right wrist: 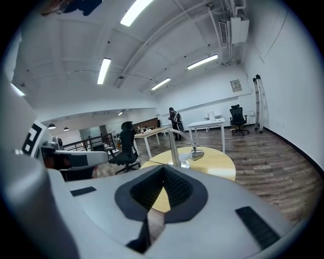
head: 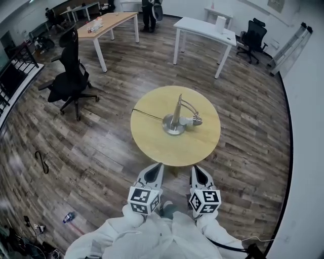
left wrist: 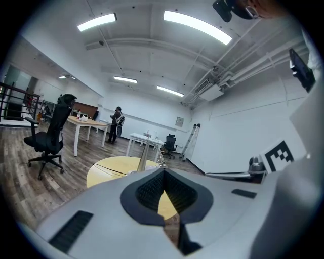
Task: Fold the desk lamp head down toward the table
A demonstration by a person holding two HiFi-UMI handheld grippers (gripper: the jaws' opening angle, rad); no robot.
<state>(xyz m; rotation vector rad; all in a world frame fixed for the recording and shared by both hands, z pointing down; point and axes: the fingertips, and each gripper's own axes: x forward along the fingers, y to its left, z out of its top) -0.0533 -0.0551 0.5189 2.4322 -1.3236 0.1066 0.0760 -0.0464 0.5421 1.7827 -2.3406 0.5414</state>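
On the middle of the round table (head: pixel 152 146), desk lamp (head: pixel 174 119): round metal base standing on the tabletop, upright post, thin arm curving over to the lamp head (head: pixel 196 121), which hangs low just beside the base toward the table's right side; whether it touches the tabletop cannot be told. Dark cord (head: pixel 147 114), running from the base to the table's left edge. Just off the table's near edge, well apart from the lamp: left gripper (head: pixel 158 166) and right gripper (head: pixel 195 168), side by side and pointing toward the table, each with its jaws pressed together and nothing between them, each bearing a marker cube. Nearer than the grippers, the person's white sleeves (head: pixel 152 238). Left of the table, black office chair (head: pixel 68 81) on the wood floor. Beyond the table's far side: wooden desk (head: pixel 109 23), white desk (head: pixel 205 28), a standing person (head: pixel 150 12) between the two desks, and a second black chair (head: pixel 251 35) farther right.
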